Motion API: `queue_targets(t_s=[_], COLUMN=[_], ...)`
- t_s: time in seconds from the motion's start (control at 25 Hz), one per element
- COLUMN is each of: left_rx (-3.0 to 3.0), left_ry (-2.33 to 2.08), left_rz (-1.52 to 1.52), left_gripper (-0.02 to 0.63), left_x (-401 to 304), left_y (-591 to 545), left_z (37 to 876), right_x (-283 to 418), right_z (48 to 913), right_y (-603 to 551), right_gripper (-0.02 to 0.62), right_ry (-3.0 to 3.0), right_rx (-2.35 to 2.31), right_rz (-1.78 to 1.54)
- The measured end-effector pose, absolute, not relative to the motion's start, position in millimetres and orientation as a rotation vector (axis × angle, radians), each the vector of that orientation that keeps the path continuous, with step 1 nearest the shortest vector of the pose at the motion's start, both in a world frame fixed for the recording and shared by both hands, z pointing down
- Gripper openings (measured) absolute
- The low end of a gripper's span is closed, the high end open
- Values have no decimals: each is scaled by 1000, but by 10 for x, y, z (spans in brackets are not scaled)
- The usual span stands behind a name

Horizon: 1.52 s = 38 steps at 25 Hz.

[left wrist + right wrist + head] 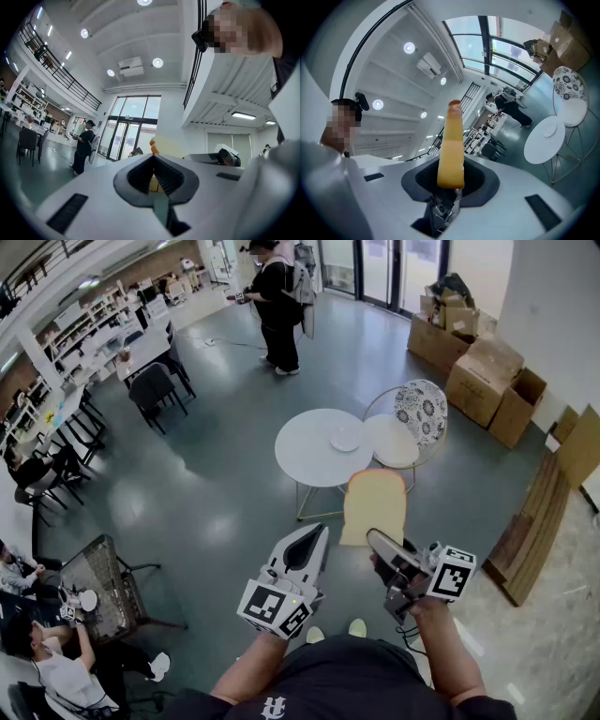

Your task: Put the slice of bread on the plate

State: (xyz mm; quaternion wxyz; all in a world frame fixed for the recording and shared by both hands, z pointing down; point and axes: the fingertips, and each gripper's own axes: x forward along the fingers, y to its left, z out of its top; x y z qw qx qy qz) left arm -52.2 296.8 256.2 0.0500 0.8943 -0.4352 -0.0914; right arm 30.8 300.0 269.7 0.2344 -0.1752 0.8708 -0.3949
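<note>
A tan slice of bread (373,507) stands upright in my right gripper (377,540), which is shut on its lower edge. In the right gripper view the slice of bread (452,145) rises edge-on from between the jaws. My left gripper (315,535) hangs beside it to the left, shut and holding nothing. In the left gripper view the bread (171,146) peeks over that gripper (153,161). A small white plate (345,439) lies on a round white table (309,456) on the floor ahead of both grippers. The right gripper view shows the plate (548,131) at right.
A chair with a patterned back (419,413) stands right of the table. Cardboard boxes (483,371) are stacked at the far right and wooden planks (530,531) lean nearer. A person (277,306) stands farther back. Black chairs (155,385) and a dark table (94,577) are at left.
</note>
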Motion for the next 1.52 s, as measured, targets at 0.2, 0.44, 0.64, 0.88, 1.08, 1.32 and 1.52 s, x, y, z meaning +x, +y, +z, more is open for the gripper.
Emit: queue_targets(t_s=[0.2, 0.44, 0.64, 0.88, 1.08, 1.32, 1.52], left_rx=[2735, 2732, 2733, 2731, 2728, 2733, 2724], left_ry=[-1334, -1333, -1340, -1338, -1371, -1384, -1416], left_rz=[-285, -274, -245, -239, -232, -224, -229], left_gripper=[6, 6, 6, 6, 6, 6, 6], left_x=[-490, -457, -401, -328, -324, -194, -95], left_y=[2933, 2888, 2918, 2904, 2889, 2821, 2743], left_z=[2550, 2590, 2665, 2708, 2711, 2688, 2698], right_x=[337, 385, 523, 642, 667, 860, 1024], right_z=[2683, 2732, 2714, 2790, 2791, 2777, 2801], right_y=[2945, 2914, 2937, 2887, 2847, 2758, 2666], right_gripper=[88, 89, 89, 89, 89, 89, 89], right_ry=[2430, 2447, 2429, 2398, 2397, 2391, 2387], right_rx=[-505, -512, -530, -559, -537, -541, -524], right_rz=[-1047, -1058, -1032, -1061, -1068, -1059, -1067])
